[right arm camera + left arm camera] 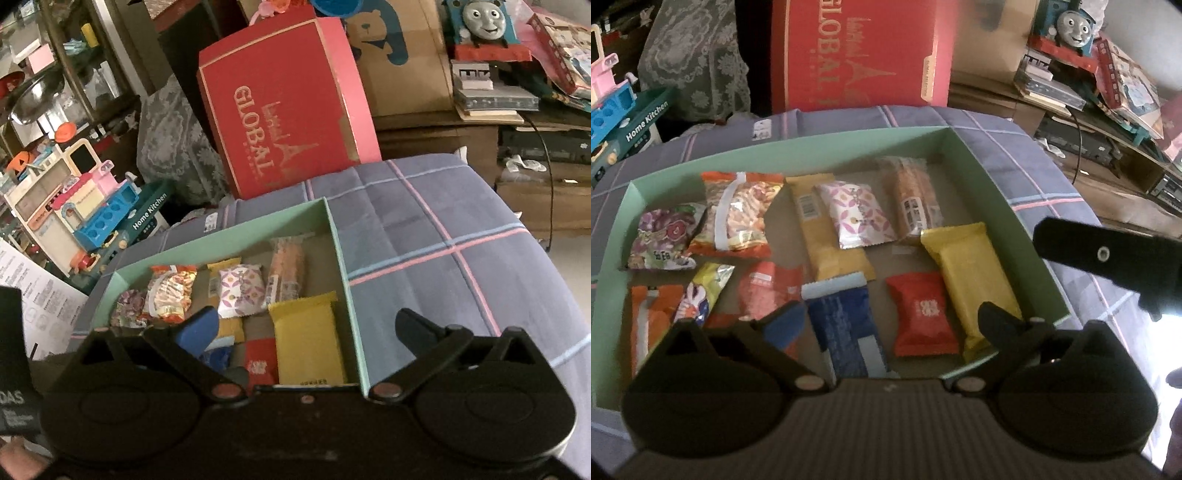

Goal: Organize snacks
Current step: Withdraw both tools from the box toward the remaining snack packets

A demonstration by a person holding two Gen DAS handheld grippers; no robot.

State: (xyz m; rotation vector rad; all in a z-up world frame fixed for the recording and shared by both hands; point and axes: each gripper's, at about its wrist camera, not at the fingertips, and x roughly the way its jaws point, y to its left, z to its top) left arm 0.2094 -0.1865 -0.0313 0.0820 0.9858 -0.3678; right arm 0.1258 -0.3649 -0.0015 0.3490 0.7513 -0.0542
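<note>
Both claws spread wide, nothing held. Left claw hovers over the near row of the shallow mint-green cardboard tray; right claw sits over the tray's near right corner. Foil and plastic snack packets all lie flat inside: blue wafer packet, red square sachet, long yellow bar wrapper. Light, crinkly, slippery, likely crushable. Pinch the crimped end seams, not the middles. Tray rests on a purple plaid bedcover.

Twelve snack packets in one green box.
</note>
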